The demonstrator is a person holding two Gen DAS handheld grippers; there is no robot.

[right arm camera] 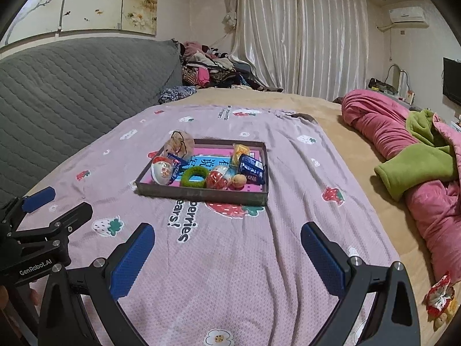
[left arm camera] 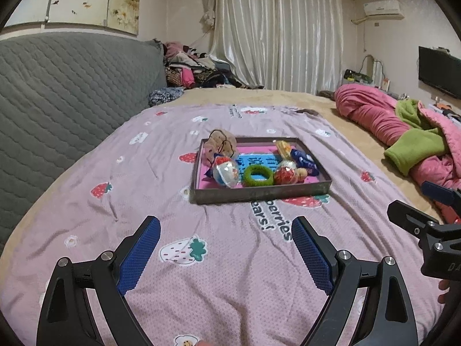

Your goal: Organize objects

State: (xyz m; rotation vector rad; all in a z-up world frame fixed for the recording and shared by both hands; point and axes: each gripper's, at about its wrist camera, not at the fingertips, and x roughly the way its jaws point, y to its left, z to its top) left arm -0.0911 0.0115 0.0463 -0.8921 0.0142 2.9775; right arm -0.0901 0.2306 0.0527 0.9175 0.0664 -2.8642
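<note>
Both grippers, left gripper (left arm camera: 224,255) and right gripper (right arm camera: 227,261), hang wide open with nothing in them over the near bedspread (left arm camera: 201,288). The tray (right arm camera: 201,193) of toys sits farther out mid-bed, probably corralling them; one snack pack (right arm camera: 439,294) strays near right.

tray (right arm camera: 201,194): shallow, dark, flat on pink sheet | holds green ring (right arm camera: 193,176), toys, snacks

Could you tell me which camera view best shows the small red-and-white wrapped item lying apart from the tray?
The right wrist view: the small red-and-white wrapped item lies at its lower right edge on the tan blanket. The left wrist view does not show it.
</note>
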